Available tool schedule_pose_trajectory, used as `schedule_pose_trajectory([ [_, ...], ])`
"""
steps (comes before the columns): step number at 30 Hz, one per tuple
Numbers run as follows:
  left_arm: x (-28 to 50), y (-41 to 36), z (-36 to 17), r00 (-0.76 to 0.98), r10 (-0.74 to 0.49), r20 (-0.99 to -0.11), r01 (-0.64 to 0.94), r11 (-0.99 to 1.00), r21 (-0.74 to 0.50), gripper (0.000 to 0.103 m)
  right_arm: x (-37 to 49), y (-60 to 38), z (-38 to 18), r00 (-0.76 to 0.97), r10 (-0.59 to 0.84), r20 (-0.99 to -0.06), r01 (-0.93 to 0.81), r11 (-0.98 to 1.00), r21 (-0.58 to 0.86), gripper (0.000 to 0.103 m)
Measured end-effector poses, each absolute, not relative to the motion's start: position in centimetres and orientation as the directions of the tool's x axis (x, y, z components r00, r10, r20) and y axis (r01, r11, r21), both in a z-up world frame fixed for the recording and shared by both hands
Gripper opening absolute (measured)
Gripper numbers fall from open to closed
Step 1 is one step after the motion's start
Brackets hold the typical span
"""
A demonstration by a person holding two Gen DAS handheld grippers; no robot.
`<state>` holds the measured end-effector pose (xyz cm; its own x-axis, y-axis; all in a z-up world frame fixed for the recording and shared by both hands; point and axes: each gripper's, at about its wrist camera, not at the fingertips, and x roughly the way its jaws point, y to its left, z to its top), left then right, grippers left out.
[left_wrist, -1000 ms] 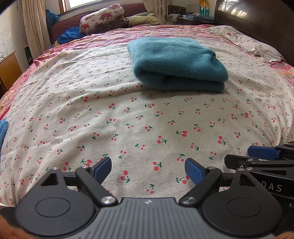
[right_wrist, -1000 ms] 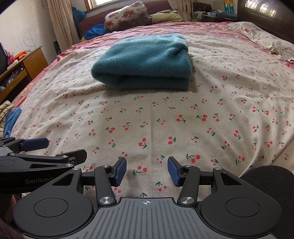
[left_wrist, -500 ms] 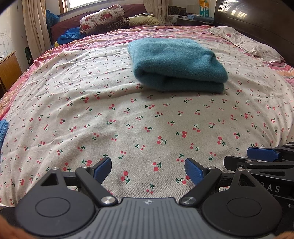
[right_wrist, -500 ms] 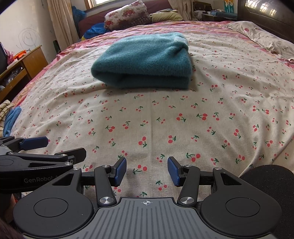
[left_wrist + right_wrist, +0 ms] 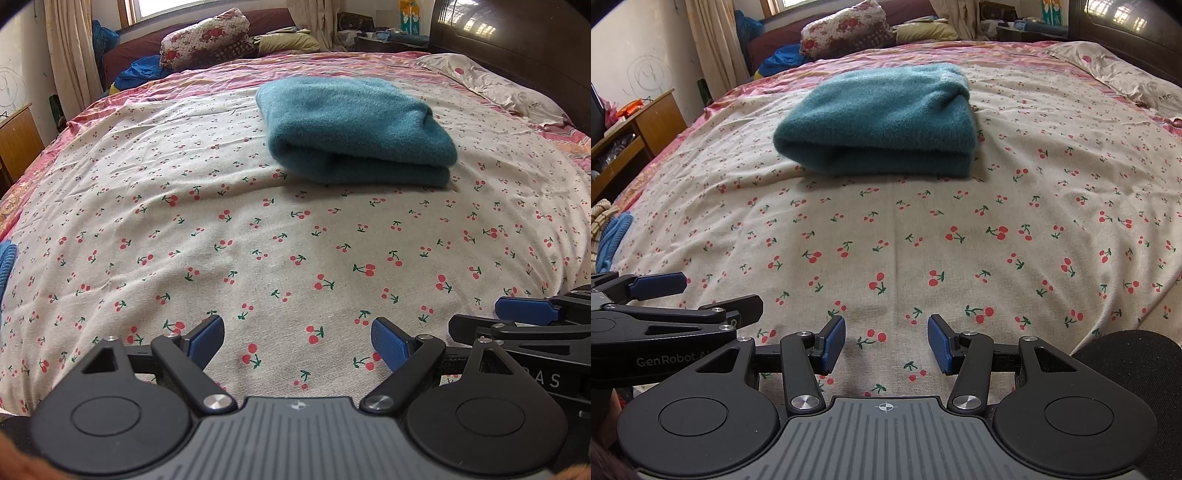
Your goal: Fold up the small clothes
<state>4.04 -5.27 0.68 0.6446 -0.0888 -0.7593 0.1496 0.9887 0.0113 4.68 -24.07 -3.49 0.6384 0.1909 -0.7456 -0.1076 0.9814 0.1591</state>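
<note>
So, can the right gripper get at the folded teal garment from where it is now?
Probably yes. The right gripper is open and empty, and only bare cherry-print sheet lies between it and the teal garment. The left gripper sits off to the side, not in the path.

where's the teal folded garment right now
The teal folded garment lies on the cherry-print sheet, upper centre in both wrist views, well ahead of the open tongs and untouched.

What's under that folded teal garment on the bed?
The folded teal garment lies directly on the cherry-print sheet, which shows all around it. Its own lower layers show at the front edge. Whatever sits beneath its middle is covered, so nothing more can be told.
</note>
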Motion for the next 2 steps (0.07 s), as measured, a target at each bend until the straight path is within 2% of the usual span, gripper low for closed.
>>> schedule_pose_trajectory([
  [2,4.05,-5.25,0.64,0.643,-0.089,-0.76,0.149,0.989,0.011,0.092,4.68,-24.06,-3.48,0.638,0.19,-0.746,-0.108,0.981,0.158,0.049],
])
